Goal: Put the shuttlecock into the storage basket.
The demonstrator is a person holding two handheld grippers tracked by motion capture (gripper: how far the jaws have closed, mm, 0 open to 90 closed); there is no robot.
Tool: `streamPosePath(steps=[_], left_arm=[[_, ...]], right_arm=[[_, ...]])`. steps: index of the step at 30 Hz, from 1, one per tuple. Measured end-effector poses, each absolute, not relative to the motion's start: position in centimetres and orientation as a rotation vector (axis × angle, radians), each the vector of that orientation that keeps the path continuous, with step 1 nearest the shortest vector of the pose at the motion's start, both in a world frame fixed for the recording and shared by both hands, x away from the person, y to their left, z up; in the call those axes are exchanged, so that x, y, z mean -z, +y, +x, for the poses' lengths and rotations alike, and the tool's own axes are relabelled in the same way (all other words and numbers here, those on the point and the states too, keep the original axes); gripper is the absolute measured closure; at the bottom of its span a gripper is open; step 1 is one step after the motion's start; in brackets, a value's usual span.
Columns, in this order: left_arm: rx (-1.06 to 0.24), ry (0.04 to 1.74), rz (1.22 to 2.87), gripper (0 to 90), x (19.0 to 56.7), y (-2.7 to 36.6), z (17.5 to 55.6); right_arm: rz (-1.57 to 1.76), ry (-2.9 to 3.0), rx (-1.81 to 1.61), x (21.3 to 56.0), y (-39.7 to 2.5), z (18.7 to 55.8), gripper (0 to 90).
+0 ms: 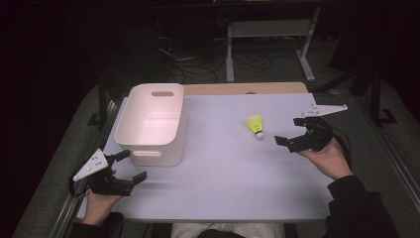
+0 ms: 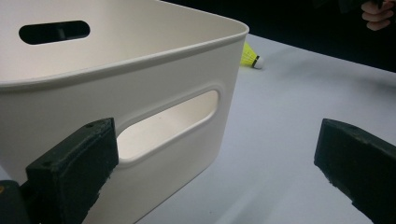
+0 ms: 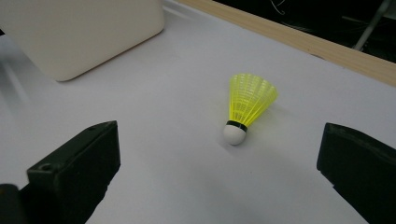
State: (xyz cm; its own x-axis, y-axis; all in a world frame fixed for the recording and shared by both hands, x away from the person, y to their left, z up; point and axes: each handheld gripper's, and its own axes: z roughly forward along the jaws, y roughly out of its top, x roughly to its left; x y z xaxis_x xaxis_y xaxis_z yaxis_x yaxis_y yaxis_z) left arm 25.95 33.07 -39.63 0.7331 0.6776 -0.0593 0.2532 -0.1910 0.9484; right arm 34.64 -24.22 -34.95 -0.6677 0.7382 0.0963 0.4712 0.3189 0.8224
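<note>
While both grippers sit spread and empty, I am at the approach step: nothing is picked up yet. Seen from the high view, a pale table (image 1: 223,168) carries a white bin (image 1: 153,124) on its left half and a yellow shuttlecock (image 1: 255,126) lying on its side toward the right, well apart from the bin. Its white cork tip points toward my side of the table, with the yellow skirt fanning away.

My right gripper (image 1: 296,133) hovers just to the right of the shuttlecock, jaws wide apart and holding nothing. In the right gripper view the shuttlecock (image 3: 245,107) lies ahead, between the lines of the two jaws but not yet within them.

My left gripper (image 1: 130,166) is also spread and empty, held near the bin's front wall by its handle slot. The left gripper view shows that wall and slot (image 2: 168,126) close in front.

I judge the next move falls to the right gripper: advance until the jaws straddle the shuttlecock, probably across the skirt near the cork, then close gently, since the skirt looks light and easily crushed or nudged away. The bin seems the likely destination.
</note>
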Motion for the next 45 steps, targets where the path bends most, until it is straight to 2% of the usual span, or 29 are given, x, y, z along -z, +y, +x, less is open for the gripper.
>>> streamPosePath(steps=[45], left_arm=[[-0.45,0.737,1.766,0.0,39.6,33.1,26.0]], right_arm=[[1.098,2.355,-1.211,34.4,-22.4,39.7,0.0]])
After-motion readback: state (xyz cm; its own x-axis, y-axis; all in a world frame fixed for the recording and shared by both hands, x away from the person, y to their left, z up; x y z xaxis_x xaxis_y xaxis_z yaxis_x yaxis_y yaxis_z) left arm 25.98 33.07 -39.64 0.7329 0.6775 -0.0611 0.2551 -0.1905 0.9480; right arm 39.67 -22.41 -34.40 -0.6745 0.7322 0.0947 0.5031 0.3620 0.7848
